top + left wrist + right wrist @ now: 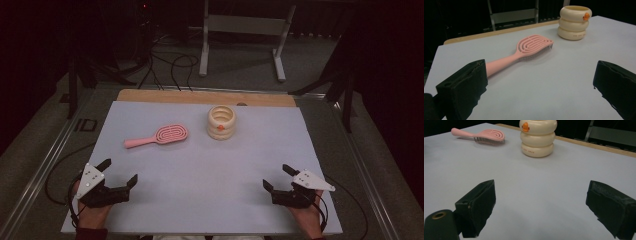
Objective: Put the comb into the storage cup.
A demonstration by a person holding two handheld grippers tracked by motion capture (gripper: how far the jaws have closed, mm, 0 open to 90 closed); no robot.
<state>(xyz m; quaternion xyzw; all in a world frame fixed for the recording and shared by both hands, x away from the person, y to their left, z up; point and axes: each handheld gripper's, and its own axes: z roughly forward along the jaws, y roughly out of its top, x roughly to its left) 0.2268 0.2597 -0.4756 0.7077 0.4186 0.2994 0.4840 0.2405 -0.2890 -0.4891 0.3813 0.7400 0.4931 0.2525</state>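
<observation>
Altogether one pink hairbrush, one cream ringed cup, two grippers

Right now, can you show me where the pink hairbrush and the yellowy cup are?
pink hairbrush (172, 133): high view, on its oval head.
cream ringed cup (221, 129): high view, on its side wall.

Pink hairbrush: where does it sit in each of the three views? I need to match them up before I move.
High view: the pink hairbrush lies left of centre, handle pointing left.
Left gripper view: the brush lies at centre, handle running toward the left jaw.
Right gripper view: the brush lies at upper left, handle pointing left.
Shared landmark: the cream ringed cup with its orange spot stands apart from the brush head, beyond it from the handle, in all three views.
</observation>
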